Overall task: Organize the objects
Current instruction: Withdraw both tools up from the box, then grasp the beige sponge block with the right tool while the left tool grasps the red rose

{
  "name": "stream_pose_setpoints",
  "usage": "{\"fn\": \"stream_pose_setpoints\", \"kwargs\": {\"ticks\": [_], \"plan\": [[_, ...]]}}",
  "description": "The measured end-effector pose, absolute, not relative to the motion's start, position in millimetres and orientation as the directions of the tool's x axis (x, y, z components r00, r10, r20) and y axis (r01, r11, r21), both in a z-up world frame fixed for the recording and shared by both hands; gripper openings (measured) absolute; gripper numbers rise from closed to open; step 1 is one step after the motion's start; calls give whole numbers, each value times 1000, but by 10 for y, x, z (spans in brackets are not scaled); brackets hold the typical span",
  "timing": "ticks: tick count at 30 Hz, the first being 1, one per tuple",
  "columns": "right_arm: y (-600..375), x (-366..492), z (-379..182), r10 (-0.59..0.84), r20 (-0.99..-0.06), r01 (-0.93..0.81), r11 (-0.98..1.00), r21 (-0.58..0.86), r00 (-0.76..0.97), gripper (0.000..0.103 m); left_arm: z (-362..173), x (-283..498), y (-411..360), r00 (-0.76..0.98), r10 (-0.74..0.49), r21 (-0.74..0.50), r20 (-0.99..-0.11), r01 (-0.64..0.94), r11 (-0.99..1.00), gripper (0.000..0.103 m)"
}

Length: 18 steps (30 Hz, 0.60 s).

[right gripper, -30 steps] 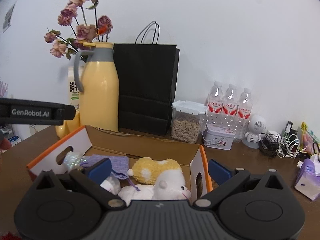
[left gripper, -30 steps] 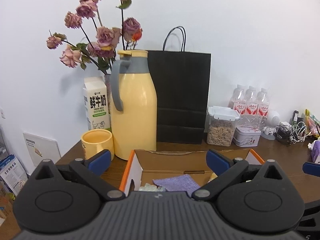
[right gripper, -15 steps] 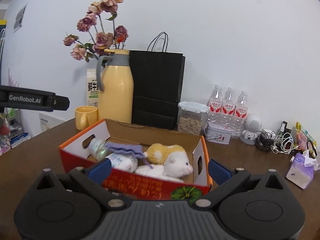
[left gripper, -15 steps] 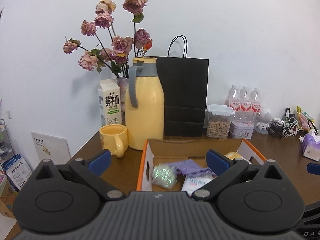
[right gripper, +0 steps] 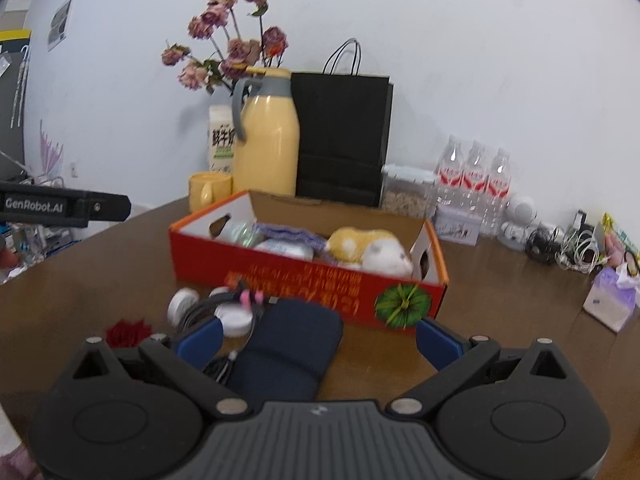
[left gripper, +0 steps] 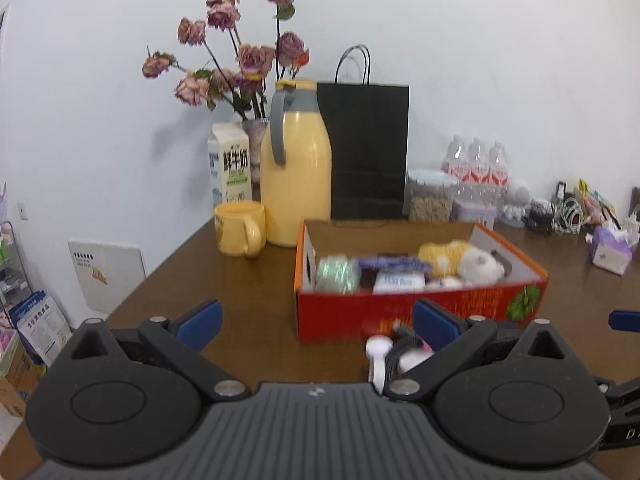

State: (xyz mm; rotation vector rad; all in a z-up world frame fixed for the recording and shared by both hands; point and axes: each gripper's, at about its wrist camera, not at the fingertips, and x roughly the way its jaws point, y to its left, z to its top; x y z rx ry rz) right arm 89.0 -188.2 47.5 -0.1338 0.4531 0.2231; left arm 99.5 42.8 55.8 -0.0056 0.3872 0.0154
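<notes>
Left claw [left gripper: 316, 322] and right claw [right gripper: 318, 338] held level above the counter [left gripper: 240, 292], both spread wide, gripping nothing. Judged as positioned short of the red box [right gripper: 304, 276] to survey items not yet stowed. Box seated mid-counter, already loaded with plush toy [right gripper: 372, 250], purple cloth [right gripper: 288, 234] and wrapped packets. Left loose just before the box's near wall: dark blue pouch [right gripper: 288, 350], white round cases [right gripper: 182, 304] tangled in black cord, red tuft [right gripper: 128, 330]. Near end of pouch cut off by the claw body. Cord detail blurred; packet contents unreadable.
</notes>
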Motion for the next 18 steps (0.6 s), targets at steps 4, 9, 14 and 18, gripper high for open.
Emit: {"fn": "stream_pose_setpoints", "kwargs": {"ticks": [4,9,14,18], "plan": [[-1876,765,328,200,-479,-263,963,-67,855,103,333,868,498,908,29,-10,-419,-37,999,103],[-1896,644,140,213,-519,-276,960,-46,828,103,123,751,595,887,35,-18,-461,-48,999,103],[-1931,553,18,225,-538,-282,959,-24,812,103,29,703,638,875,40,-19,-482,-56,998,103],[-1895,534,-55,237,-557,-305,952,-31,796,103,-30,693,680,867,47,-26,-496,-69,997,103]]}}
